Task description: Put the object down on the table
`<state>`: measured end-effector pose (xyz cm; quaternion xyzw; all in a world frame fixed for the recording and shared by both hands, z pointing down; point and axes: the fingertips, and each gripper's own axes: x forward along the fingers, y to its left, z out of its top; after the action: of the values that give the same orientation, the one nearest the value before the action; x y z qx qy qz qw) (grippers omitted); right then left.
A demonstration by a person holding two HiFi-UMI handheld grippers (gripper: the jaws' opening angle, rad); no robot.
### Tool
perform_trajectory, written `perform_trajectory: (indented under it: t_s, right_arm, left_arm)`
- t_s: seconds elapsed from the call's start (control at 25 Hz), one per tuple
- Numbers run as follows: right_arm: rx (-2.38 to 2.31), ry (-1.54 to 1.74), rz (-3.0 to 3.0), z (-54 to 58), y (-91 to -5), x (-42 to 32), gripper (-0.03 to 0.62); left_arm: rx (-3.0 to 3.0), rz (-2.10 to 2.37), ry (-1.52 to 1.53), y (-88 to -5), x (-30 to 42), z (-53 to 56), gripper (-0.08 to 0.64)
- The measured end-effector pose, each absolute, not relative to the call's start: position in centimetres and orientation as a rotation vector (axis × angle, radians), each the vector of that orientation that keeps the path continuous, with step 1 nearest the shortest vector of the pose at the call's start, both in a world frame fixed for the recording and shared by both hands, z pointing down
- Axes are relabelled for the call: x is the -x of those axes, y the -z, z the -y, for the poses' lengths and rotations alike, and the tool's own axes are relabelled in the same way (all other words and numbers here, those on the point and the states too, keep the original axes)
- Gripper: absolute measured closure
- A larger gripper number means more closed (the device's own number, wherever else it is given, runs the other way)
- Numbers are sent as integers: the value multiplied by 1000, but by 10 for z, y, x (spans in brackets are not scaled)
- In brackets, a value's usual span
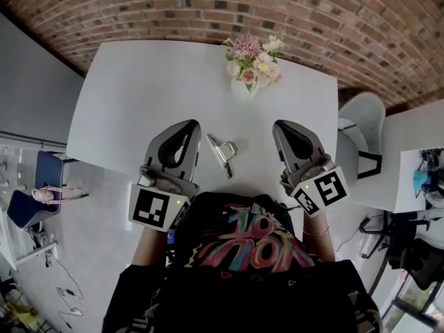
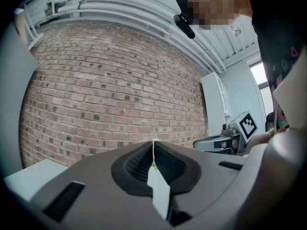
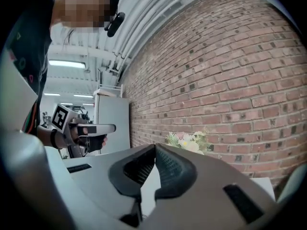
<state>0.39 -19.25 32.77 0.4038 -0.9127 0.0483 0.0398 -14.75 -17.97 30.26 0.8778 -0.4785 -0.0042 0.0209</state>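
**A:** What did the head view give?

**B:** The metal binder clip (image 1: 222,154) lay flat on the white table (image 1: 125,96), close to the near edge. It sat between the left gripper (image 1: 189,125) and the right gripper (image 1: 282,125) and touched neither. Bare tabletop spread to the left and toward the far edge, where only a flower vase (image 1: 250,66) stood. A white chair (image 1: 362,120) crowded the right edge.

**A:** And the left gripper view?

**B:** Its jaws were pressed together with nothing between them, pointing at the brick wall (image 2: 110,95). A corner of the table showed low on the left. The other gripper hung off to the right, well apart.

**A:** The right gripper view?

**B:** The jaws there met at the tips too, and held nothing. The flowers stood just beyond the tips, against the bricks, and the left gripper was in open air on the far left.
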Motion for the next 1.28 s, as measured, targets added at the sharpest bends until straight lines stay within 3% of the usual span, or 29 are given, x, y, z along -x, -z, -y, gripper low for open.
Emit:
perform_trajectory:
  t_s: [1.28]
  right_arm:
    - [-1253, -190, 2805, 183, -337, -2, 575]
  left_arm:
    - [-2692, 1518, -18, -316, 156, 173, 534]
